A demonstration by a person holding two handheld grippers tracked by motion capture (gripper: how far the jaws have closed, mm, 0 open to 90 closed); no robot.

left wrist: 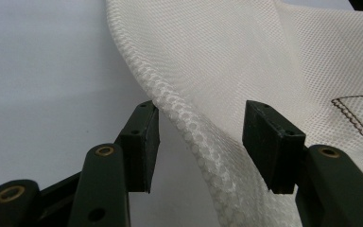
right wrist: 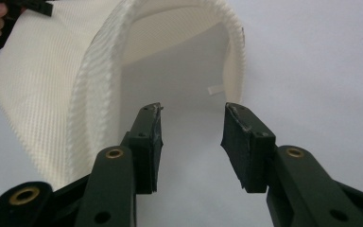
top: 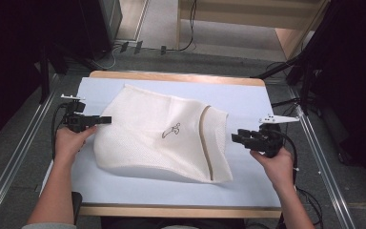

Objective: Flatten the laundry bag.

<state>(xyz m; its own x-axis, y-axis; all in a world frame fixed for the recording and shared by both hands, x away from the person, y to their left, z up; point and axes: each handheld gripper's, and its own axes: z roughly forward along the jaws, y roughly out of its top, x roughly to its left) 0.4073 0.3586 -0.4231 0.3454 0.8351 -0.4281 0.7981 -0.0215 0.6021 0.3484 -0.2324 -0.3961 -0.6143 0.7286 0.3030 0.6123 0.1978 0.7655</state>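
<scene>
Grey carpet floor (top: 24, 157) surrounds wooden table (top: 181, 77).

We see a white mesh garment (top: 157, 138) lying spread across the middle of the table, its surface a fine net weave; a small dark embroidered mark (top: 170, 130) sits near its centre; a curved seam runs from far to near toward its right side; its left edge (left wrist: 189, 127) is a thicker, rolled hem, lifted a little; its right end (right wrist: 179, 56) arches up into an open hollow.
</scene>
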